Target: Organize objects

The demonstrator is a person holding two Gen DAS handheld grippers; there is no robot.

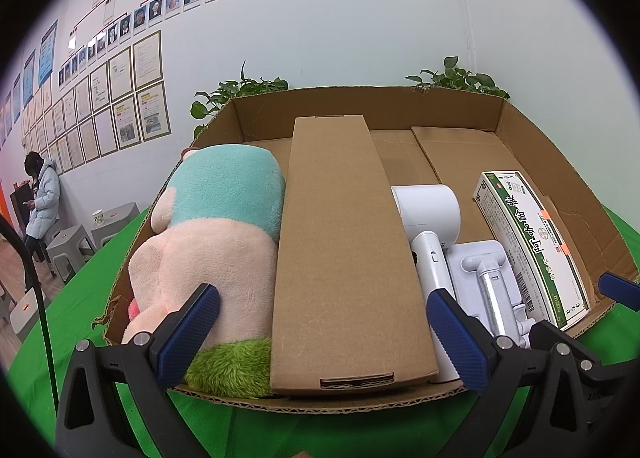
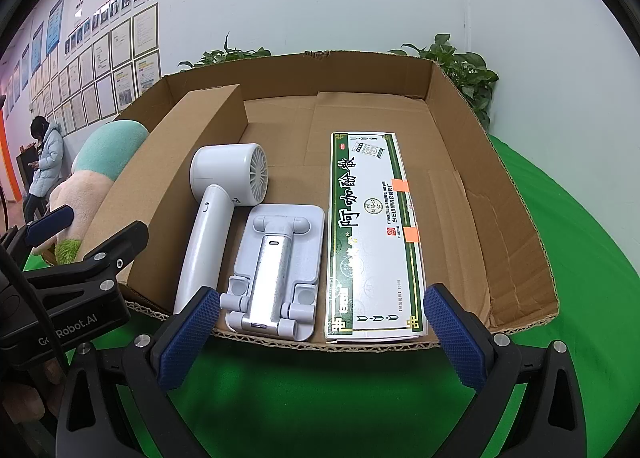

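- Cardboard tray [image 2: 460,130]: open-topped, on the green cloth [image 2: 580,258].
- Plush toy [image 1: 216,234]: lying at the tray's left end.
- Long brown carton [image 1: 344,250]: just right of the plush, running near to far.
- White hair dryer [image 2: 216,210]: beside the carton, head far.
- Folding stand [image 2: 276,270]: flat, between dryer and green-and-white box [image 2: 372,234].
- My left gripper [image 1: 322,332]: spread wide, empty, at the near rim over the carton.
- My right gripper [image 2: 320,332]: spread wide, empty, near the stand and box.
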